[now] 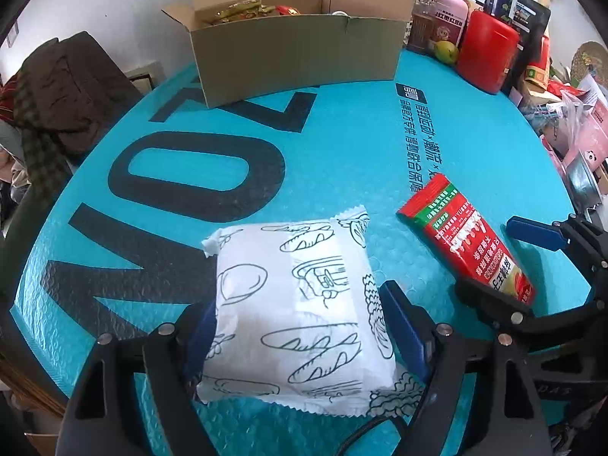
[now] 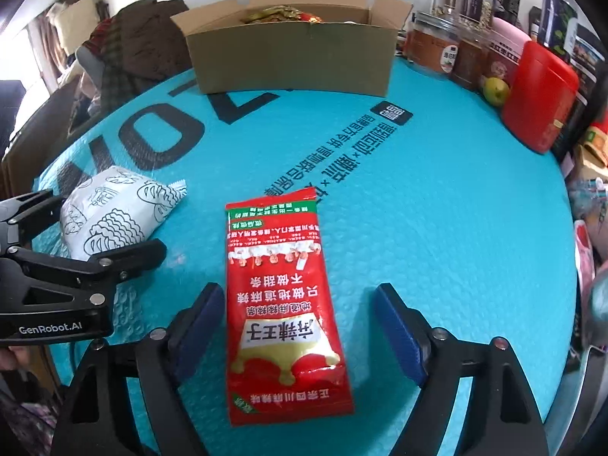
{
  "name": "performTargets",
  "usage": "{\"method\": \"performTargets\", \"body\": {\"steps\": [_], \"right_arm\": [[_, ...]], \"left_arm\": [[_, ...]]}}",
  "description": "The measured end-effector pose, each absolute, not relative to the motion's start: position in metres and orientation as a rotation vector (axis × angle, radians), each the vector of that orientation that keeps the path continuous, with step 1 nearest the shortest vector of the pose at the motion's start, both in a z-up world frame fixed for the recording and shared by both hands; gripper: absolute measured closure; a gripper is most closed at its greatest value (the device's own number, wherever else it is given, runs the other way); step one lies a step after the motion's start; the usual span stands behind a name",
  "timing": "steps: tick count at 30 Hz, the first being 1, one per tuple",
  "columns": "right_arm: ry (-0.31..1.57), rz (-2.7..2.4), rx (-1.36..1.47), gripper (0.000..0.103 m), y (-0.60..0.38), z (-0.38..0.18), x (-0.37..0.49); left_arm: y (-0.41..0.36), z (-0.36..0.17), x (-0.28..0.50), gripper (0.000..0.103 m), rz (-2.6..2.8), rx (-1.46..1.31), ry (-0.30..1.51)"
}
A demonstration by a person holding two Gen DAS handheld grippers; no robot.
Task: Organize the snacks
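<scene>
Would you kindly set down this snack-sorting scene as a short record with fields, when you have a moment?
surface: blue printed mat
left tongs: open, straddling the white bread packet, which lies on the mat
right tongs: open, either side of the red snack packet, which lies flat
destination: open cardboard box at the far side, some snacks already inside
backdrop: red canister, jars and pouches at the far right

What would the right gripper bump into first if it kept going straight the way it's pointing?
Most likely the red snack packet. It lies flat on the blue mat between the open fingers of the right gripper, which tilts down toward it. Depth is hard to judge.
</scene>
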State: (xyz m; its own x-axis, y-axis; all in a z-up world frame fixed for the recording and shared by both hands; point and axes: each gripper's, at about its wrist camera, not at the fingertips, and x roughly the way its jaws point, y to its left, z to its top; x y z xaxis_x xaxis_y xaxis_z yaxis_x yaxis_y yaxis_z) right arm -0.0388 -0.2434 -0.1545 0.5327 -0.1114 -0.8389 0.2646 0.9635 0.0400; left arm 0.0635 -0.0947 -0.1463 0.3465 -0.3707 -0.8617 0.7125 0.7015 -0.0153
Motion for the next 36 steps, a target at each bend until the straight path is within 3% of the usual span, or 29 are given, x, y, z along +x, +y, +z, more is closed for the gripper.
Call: {"method": "performTargets", "body": {"steps": [3,8,12,15,25,36], "right_arm": [[0.984,-0.225,0.146,0.016,-0.239,-0.155,-0.038],[0.971,-0.228,0.155,0.018,-0.239,-0.155,-0.039],[0.947,-0.231,0.143,0.054,-0.236,-0.15,-0.04],[0.926,-0.234,0.173,0.057,-0.24,-0.15,-0.042],[0.912,-0.156,0.338,0.058,-0.248,-0.143,-0.055],[0.922,-0.211,0.256,0.058,-0.233,-0.138,-0.072]], "left_arm": [[-0.094,-0.146,0.062,0.025,-0.727,0.396,0.982],[-0.094,-0.144,0.062,0.039,-0.726,0.391,0.979],[-0.093,-0.144,0.062,0.04,-0.732,0.389,0.983],[-0.09,-0.142,0.064,0.041,-0.755,0.354,1.003],[-0.082,-0.136,0.054,0.041,-0.804,0.326,1.006],[-0.078,-0.14,0.039,0.041,-0.807,0.362,0.994]]}}
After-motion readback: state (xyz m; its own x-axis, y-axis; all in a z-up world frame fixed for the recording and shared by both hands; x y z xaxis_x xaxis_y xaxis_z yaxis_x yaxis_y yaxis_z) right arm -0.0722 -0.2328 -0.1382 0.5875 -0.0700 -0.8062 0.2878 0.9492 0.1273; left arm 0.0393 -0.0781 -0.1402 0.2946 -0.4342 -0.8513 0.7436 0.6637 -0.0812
